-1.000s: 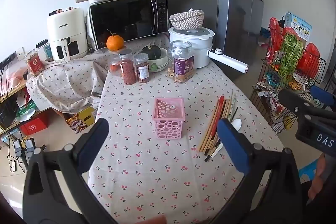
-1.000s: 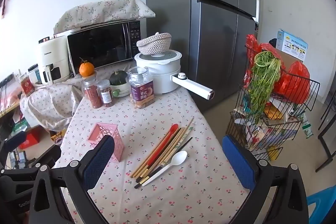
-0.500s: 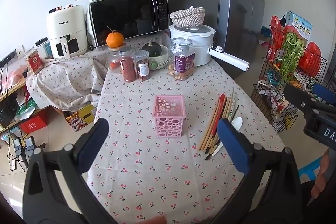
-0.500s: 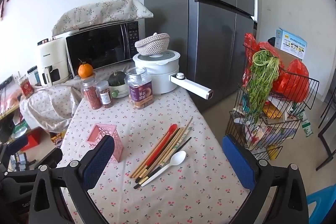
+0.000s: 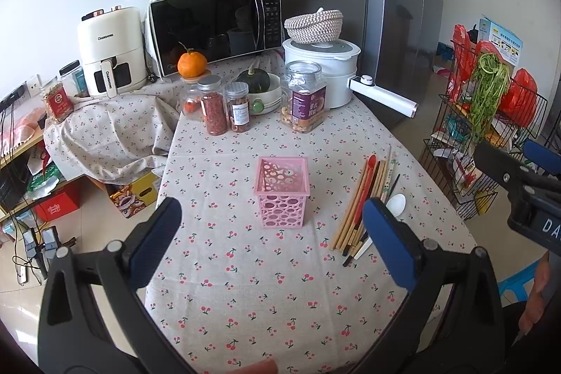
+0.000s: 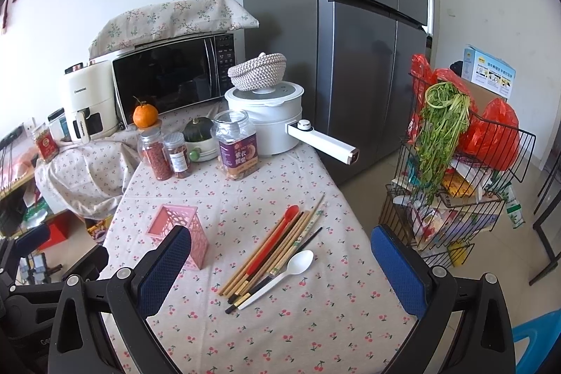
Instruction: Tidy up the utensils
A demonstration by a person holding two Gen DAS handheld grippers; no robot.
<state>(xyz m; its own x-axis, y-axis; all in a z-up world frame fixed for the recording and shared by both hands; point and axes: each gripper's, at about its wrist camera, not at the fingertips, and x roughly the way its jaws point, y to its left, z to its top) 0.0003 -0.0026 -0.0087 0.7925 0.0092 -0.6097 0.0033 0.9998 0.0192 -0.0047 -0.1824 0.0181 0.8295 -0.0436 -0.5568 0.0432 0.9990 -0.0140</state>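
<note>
A pink perforated basket [image 5: 282, 190] stands upright and empty on the cherry-print tablecloth [image 5: 259, 286]; it also shows in the right wrist view [image 6: 182, 233]. To its right lies a bundle of wooden chopsticks [image 6: 273, 251] with a red spoon [image 6: 277, 237] and a white plastic spoon [image 6: 284, 270]; the bundle also shows in the left wrist view [image 5: 364, 202]. My left gripper [image 5: 270, 240] is open and empty, above the table's near side. My right gripper [image 6: 280, 263] is open and empty, above the utensils.
Jars [image 5: 305, 100], a white cooker with a long handle [image 5: 382, 95], a squash bowl, an orange, a microwave [image 5: 214, 27] and an air fryer stand at the back. A fridge [image 6: 368, 41] and a wire rack with greens [image 6: 455, 163] are to the right.
Both grippers have eased slightly forward toward the table; the view shifts a little. Nothing was grasped or moved.
</note>
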